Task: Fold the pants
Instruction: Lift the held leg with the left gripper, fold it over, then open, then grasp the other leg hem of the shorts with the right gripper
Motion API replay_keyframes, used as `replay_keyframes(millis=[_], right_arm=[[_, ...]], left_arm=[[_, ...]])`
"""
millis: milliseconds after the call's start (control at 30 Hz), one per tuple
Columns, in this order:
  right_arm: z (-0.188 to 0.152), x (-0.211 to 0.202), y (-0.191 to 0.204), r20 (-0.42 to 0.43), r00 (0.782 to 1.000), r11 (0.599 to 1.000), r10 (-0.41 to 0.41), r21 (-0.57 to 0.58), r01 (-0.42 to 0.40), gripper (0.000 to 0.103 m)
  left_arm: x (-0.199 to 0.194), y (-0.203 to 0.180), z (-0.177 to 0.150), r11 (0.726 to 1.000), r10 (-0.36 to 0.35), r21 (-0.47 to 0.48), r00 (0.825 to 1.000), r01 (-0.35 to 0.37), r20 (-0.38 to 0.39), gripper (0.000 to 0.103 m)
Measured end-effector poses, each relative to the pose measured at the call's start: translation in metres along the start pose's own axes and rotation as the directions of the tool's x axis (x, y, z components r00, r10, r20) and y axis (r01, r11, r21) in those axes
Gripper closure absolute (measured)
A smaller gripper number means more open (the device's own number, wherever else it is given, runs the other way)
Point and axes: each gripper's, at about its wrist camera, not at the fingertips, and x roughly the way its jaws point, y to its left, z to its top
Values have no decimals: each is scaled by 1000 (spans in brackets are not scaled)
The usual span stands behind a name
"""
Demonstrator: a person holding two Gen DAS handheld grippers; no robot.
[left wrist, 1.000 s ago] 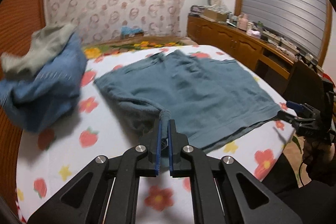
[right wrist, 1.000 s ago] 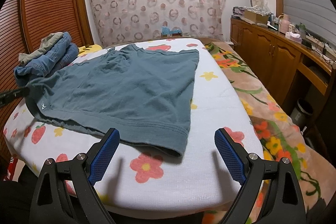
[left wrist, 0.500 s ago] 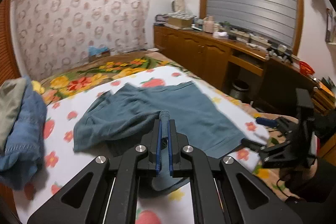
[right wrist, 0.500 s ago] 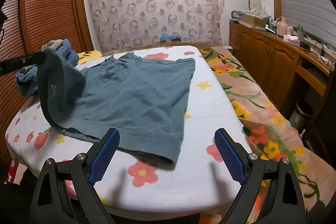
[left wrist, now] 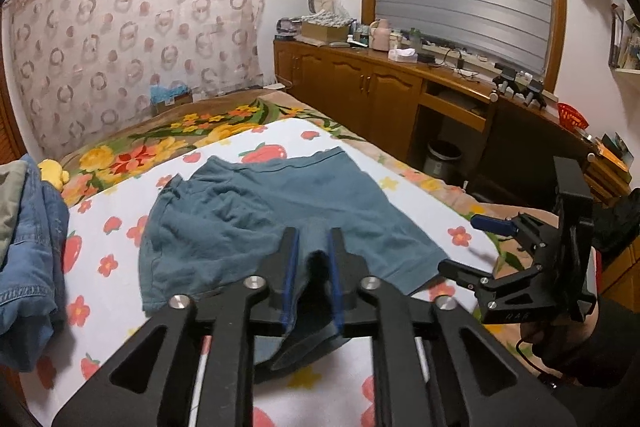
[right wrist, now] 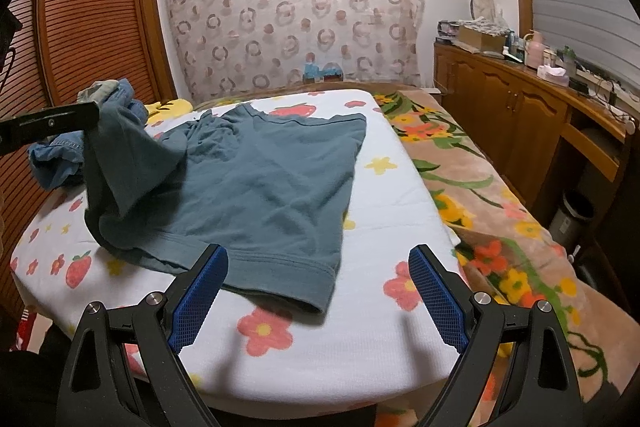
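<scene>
Teal short pants lie spread on the white flower-print sheet. My left gripper hovers over their near edge. Its jaws are opening, and a lifted leg of the pants passes loosely between them and hangs below. The pads stand clear of the cloth. In the right wrist view the left gripper is at the far left with that leg draped from its tip. My right gripper stands wide open and empty above the near hem.
A pile of jeans and other clothes sits at the left of the bed. A flowered brown blanket runs along the right side. Wooden cabinets and a bin stand beyond it. A slatted wardrobe stands on the left.
The left gripper lifted one leg of the pants and carried it up and over toward the other leg, then its jaws parted. The right gripper stayed still and open.
</scene>
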Motion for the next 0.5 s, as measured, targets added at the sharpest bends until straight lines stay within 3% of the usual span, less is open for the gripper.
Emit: replay_keyframes(millis=[100,133,333,500], right_arm=[[1,1,1,-2,1000,1000,10,-8,-10,10],[1,2,3,-3,1000,1000,13,-13,-13,10],[6,6,10,-4,999,999,41,-33,-41,11],[7,11,11,-18,995,994,96,-45,-96,21]], left_arm=[[-7,8,-5,1000,11,-17,1000,-11,15,52],[-8,10,-6,1000,9,-21,1000,-9,19,50],[-7,33,-25,996,65,-68,998,-65,2,47],[0,52,-46,990,86,-112,996,-89,-38,47]])
